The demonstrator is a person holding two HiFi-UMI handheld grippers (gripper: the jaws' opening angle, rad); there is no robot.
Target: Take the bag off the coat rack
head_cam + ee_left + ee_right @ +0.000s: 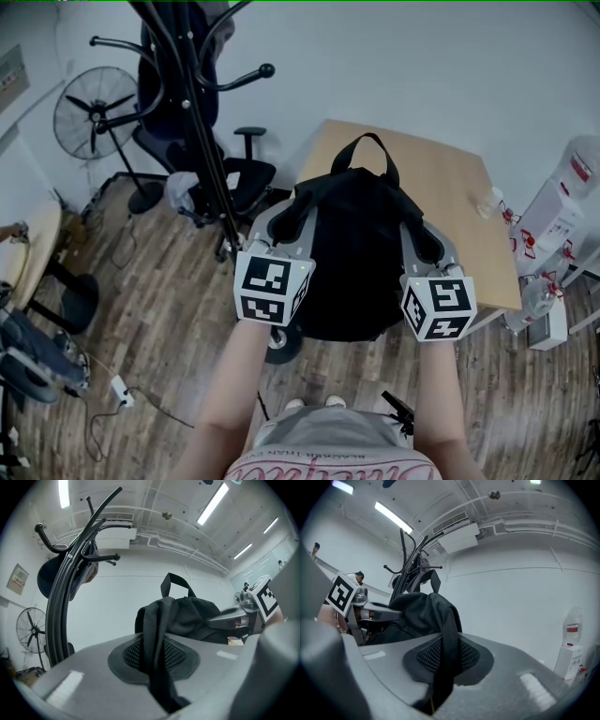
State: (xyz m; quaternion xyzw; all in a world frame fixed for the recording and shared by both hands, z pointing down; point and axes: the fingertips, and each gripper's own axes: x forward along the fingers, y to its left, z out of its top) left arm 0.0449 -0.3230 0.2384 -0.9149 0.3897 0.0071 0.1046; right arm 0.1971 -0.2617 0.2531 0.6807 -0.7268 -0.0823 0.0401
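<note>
Under both grippers, a grey-brown wood-plank floor [169, 319]. Ahead of them, a light square wooden table [450, 187] against a plain white wall. Left of the left gripper [284, 217], a black metal coat rack with curved hooks [202, 141], and beyond it a black office chair [239, 178] and a black standing fan [94, 117]. Right of the right gripper [424, 236], a white water dispenser [562, 216].

Held up between the two grippers, clear of the rack: a black fabric backpack [356, 253], with its single top handle loop pointing away from the person.

Seen from the head only: floor, table, chair and the person's forearms. Seen from the grippers only: ceiling tube lights [213, 503], a white wall-mounted air unit [115, 536] and a dark garment hanging on the rack [51, 576].

In the left gripper view, jaws closed tight on one black shoulder strap [154, 653], pinched across the mesh pad. In the right gripper view, the same grip on the other black strap [447, 658].

Counted: two grippers, two pinched straps, one backpack, one rack, one table, one chair, one fan, one dispenser.
</note>
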